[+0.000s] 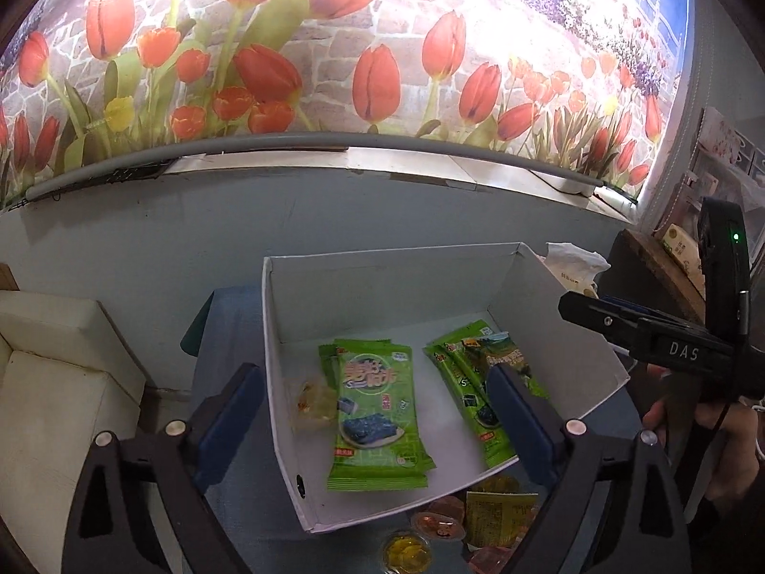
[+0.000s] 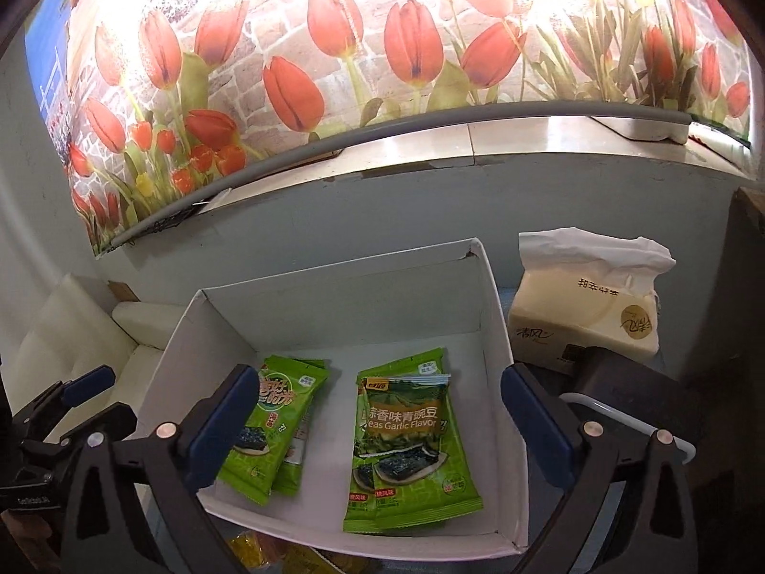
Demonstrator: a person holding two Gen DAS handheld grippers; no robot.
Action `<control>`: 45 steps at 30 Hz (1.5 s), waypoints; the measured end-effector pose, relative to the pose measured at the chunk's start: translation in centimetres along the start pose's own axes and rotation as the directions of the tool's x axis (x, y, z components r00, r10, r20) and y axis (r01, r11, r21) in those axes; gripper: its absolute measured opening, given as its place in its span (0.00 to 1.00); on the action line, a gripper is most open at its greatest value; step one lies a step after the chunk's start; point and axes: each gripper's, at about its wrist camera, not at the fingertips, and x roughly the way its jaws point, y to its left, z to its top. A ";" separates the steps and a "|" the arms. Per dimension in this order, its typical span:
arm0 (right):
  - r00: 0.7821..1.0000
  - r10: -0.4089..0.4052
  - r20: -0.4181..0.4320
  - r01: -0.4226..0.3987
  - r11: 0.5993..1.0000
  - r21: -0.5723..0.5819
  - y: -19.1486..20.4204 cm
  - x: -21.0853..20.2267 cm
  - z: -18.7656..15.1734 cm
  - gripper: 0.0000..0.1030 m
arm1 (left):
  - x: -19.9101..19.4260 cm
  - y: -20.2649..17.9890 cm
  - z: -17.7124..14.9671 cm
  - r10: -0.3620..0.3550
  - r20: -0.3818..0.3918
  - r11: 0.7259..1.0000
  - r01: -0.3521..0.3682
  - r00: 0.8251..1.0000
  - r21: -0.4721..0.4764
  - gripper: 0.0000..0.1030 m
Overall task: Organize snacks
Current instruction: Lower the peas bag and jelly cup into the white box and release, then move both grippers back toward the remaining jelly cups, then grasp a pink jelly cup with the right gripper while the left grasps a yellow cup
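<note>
A white cardboard box (image 1: 392, 287) (image 2: 334, 306) stands on a blue-grey table. Inside lie two stacks of green seaweed snack packets, a left stack (image 1: 375, 411) (image 2: 279, 425) and a right stack (image 1: 478, 373) (image 2: 406, 449) topped by a garlic pea packet. A pale wrapped snack (image 1: 313, 404) lies at the box's left wall. My left gripper (image 1: 377, 418) is open and empty above the box's near end. My right gripper (image 2: 377, 430) is open and empty over the box; it shows in the left wrist view (image 1: 645, 330) at the right.
Small jelly cups (image 1: 437, 524) and a yellow-green packet (image 1: 499, 516) lie on the table in front of the box. A tissue pack (image 2: 588, 306) stands right of the box. A white cushion (image 1: 52, 382) lies at the left. A tulip-print wall runs behind.
</note>
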 end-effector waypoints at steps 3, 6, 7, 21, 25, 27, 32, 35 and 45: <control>1.000 0.015 0.014 -0.015 1.000 0.022 -0.3 -1.1 -0.5 1.00 | -0.5 -0.1 -0.1 0.012 0.003 1.000 -0.013 1.000 0.011 0.98; 0.999 0.014 0.038 -0.014 1.000 0.006 0.1 -2.8 -1.5 1.00 | -1.4 -0.2 -0.5 0.015 0.011 1.000 -0.015 1.000 0.013 0.99; 0.999 0.007 0.045 -0.006 1.000 -0.008 0.4 -3.4 -2.0 1.00 | -1.6 -0.2 -0.6 0.014 0.010 1.000 -0.014 1.000 0.014 0.99; 1.000 -0.025 -0.014 0.024 0.995 -0.094 1.1 -6.0 -14.8 1.00 | -8.1 -2.6 -9.9 -0.029 0.021 0.999 0.029 0.999 0.020 1.00; 0.993 -0.083 -0.079 0.071 0.987 -0.144 0.7 -3.7 -17.0 0.94 | -9.7 -3.0 -14.0 -0.049 0.000 0.999 0.049 0.999 0.005 1.00; 0.990 -0.106 -0.096 0.089 0.982 -0.165 0.7 -2.8 -17.6 0.82 | -10.2 -3.2 -15.8 -0.043 -0.021 0.999 0.043 0.999 -0.001 1.00; 0.990 -0.102 -0.096 0.081 0.977 -0.197 1.5 -1.5 -18.0 0.79 | -11.0 -3.1 -19.2 -0.070 -0.064 0.996 0.067 0.995 -0.053 1.00; 0.989 -0.100 -0.110 0.074 0.973 -0.220 2.4 -0.7 -18.1 0.72 | -11.3 -3.0 -20.6 -0.072 -0.087 0.996 0.066 0.994 -0.066 1.00; 0.989 -0.054 -0.136 0.027 0.982 -0.188 2.4 -0.5 -18.6 0.44 | -11.0 -1.6 -21.3 -0.047 -0.097 0.995 0.038 0.994 -0.092 1.00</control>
